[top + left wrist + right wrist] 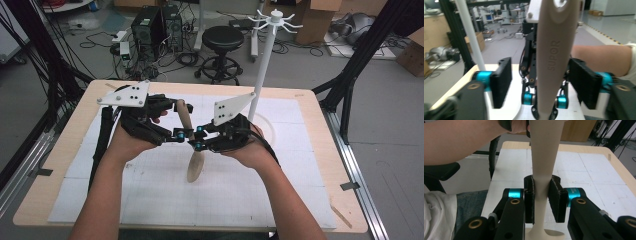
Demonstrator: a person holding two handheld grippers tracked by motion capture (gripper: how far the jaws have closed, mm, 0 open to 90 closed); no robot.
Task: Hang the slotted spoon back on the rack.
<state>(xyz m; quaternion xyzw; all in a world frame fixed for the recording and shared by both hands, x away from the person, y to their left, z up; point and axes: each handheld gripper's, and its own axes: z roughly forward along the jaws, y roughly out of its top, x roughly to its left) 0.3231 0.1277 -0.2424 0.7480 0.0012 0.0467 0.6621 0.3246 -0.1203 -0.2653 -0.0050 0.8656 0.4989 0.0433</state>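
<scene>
Hiding the spatula's (pixel 543 165) neck, the right claw (pixel 541 202) clamps it.

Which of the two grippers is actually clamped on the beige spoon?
The right gripper: its pads pinch the spoon at its neck. The left gripper straddles the handle, with a gap visible beside one pad.

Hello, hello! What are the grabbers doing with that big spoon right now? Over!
Right gripper shut on spoon, holding its neck upright. Left gripper open around the handle, fingers not pressing. White stand behind, clear of it.
</scene>
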